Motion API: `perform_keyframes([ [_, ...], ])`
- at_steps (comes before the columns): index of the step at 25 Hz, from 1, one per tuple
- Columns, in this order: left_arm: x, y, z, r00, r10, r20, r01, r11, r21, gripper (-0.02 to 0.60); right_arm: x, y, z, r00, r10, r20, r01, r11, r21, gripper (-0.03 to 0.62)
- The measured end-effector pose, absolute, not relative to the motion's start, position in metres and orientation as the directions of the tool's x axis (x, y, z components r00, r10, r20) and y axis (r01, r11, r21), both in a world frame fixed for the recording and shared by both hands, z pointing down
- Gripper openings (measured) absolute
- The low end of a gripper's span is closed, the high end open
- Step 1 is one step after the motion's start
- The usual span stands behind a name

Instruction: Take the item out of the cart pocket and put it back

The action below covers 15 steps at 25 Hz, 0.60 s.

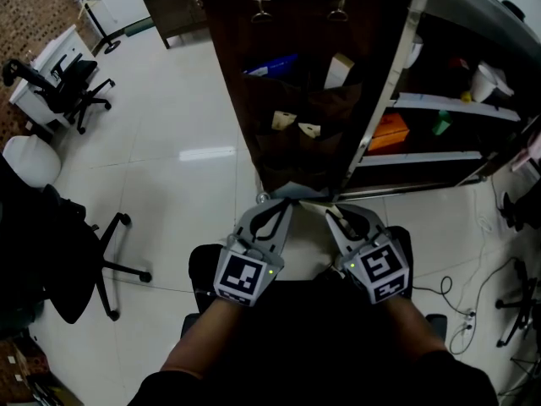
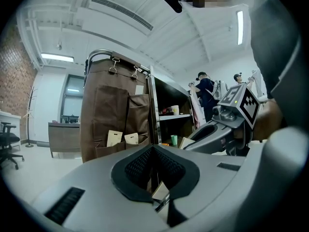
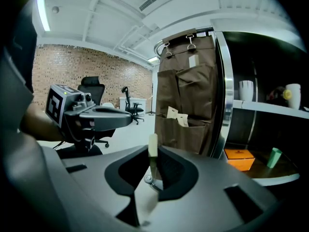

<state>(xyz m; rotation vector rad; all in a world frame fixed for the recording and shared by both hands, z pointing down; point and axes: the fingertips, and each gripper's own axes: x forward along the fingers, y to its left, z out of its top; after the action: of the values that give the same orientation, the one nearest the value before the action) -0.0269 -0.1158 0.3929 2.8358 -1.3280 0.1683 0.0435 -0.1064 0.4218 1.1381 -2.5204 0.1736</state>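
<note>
A brown fabric organizer [image 1: 296,100] hangs on the cart's end, its pockets holding kraft packets [image 1: 283,119], a blue item [image 1: 270,64] and a pale box [image 1: 338,70]. Both grippers sit side by side just below it. My right gripper [image 1: 331,210] is shut on a thin pale packet [image 3: 152,146], seen edge-on and sticking up past the pads. In the right gripper view the organizer [image 3: 193,100] stands ahead, a little to the right. My left gripper [image 1: 269,205] has its pads together [image 2: 153,166]; a small tan bit shows low between them, unclear what.
The cart's open shelves [image 1: 456,108] hold an orange box [image 1: 389,131], a green cup [image 1: 441,123] and white cups. Office chairs [image 1: 72,87] stand far left and a black chair [image 1: 51,252] near left. Cables [image 1: 473,311] lie on the floor at right. People [image 2: 205,88] stand beyond the cart.
</note>
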Motion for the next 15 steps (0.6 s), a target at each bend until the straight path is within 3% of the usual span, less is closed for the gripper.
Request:
perform_keyframes([
  [15, -0.0258, -0.1142, 0.3895, 0.637, -0.767, 0.083, -0.763, -0.642, -0.080, 0.000, 0.0430, -0.1092, 0.4233, -0.608, -0.699, 0.378, -0.744, 0.667, 0.035, 0.067],
])
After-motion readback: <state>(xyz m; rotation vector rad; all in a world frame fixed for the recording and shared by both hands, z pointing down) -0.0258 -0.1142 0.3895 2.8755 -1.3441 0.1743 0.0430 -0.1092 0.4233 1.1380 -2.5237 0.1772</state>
